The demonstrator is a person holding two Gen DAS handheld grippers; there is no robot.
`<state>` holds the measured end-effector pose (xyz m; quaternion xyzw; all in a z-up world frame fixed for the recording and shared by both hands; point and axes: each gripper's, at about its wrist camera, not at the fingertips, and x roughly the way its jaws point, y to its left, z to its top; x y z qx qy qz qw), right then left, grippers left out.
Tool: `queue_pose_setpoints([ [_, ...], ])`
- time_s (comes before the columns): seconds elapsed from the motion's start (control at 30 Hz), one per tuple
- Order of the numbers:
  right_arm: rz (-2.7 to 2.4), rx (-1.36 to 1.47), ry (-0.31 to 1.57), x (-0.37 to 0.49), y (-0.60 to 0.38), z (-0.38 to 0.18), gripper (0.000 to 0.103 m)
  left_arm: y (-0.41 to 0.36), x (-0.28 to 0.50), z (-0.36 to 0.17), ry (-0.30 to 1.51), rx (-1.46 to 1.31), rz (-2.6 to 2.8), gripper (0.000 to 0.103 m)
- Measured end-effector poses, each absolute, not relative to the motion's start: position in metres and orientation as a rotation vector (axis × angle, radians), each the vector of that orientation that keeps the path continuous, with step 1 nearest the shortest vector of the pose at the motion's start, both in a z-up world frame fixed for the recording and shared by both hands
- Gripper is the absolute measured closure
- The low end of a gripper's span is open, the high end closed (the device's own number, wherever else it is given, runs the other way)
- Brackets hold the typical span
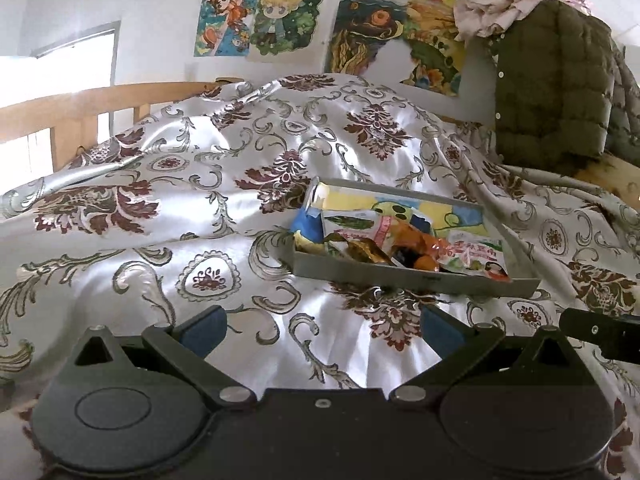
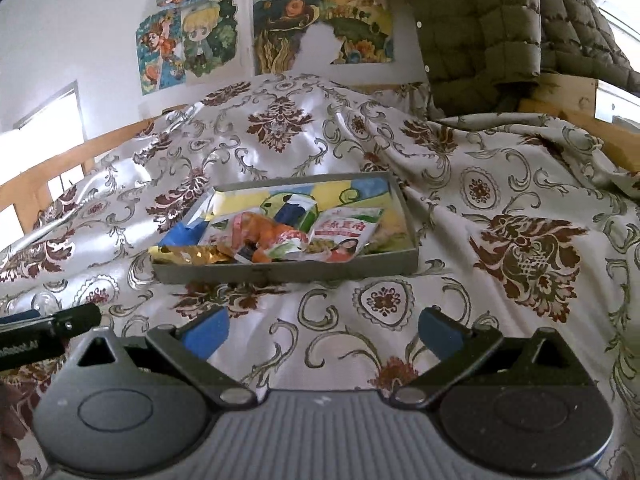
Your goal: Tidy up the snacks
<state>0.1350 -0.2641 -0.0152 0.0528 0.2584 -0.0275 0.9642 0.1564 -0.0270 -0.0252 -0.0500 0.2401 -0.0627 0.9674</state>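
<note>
shallow grey cardboard tray [image 1: 400, 276] w/ low walls sits on a shiny cream satin bedspread [image 1: 224, 168] printed w/ maroon floral medallions and grey-green scrolls. tray's inside bottom shows a yellow, blue and green cartoon picture. snacks are piled toward its near-left part: a blue foil packet [image 1: 306, 226] against the left wall, a gold crinkly wrapper [image 2: 192, 255] at the near-left corner poking over the rim, an orange plastic snack bag [image 2: 276, 236] in the middle, and a white-green packet w/ red chinese lettering [image 2: 344, 236] just right of it, overlapping the orange one. far-right part of tray floor is bare picture.

left gripper [image 1: 320, 328]: blue-padded fingers spread wide, nothing between them, hovering over the bedspread just short of the tray's near wall. right gripper [image 2: 324, 328]: same, fingers spread wide apart, holding nothing, also in front of the tray's near wall. each gripper's black side edges into the other's view, so they're near each other, side by side.

behind the bed: light wooden bed rail [image 1: 72, 108] at left, white wall w/ colourful cartoon drawings [image 1: 260, 20] taped up, olive-green quilted jacket [image 1: 556, 92] hanging at right w/ a pale floral cloth [image 1: 496, 8] bunched on top.
</note>
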Motion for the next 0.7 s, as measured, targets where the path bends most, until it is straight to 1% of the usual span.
queue_pose_setpoints([
  [0.7, -0.060, 0.112, 0.528, 0.1358, -0.2652, -0.0166, 0.000, -0.0221, 0.1558, -0.0259, 0.496, -0.093, -0.109, 0.001],
])
